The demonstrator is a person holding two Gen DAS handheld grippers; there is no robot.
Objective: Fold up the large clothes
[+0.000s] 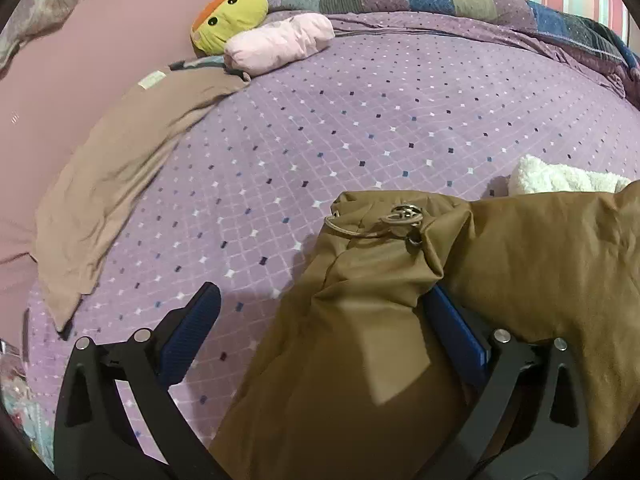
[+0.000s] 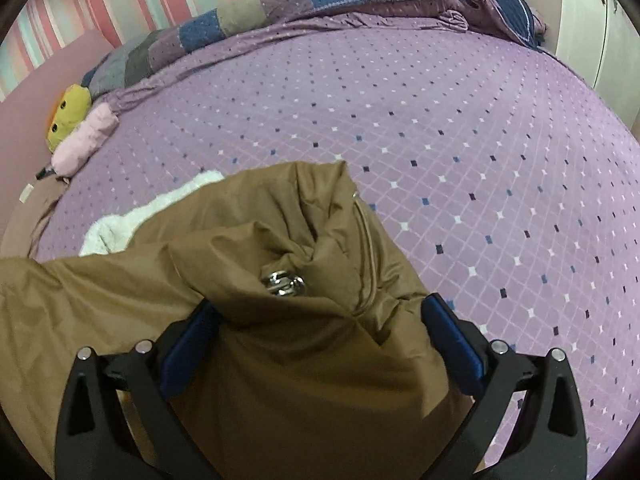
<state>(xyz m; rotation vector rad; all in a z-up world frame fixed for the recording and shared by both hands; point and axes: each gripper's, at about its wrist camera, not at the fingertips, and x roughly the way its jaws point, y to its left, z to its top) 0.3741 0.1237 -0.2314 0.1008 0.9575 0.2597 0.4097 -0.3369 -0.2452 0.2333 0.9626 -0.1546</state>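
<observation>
In your left wrist view, the left gripper (image 1: 320, 320) has its jaws spread wide, and a bunched end of the brown coat (image 1: 540, 264) lies between them. The fabric rests against the right finger and covers part of it; the left finger is clear of it. The coat lies on the purple bedspread (image 1: 360, 120), with its white fleece lining (image 1: 560, 178) peeking out behind (mostly hidden). A metal ring (image 1: 406, 216) sits on the gathered cloth.

In your right wrist view, the right gripper (image 2: 320, 328) also stands spread, with coat fabric filling the gap and hiding the inner faces of both fingers; whether they press it, you cannot tell. The coat's lower part runs out of frame.
</observation>
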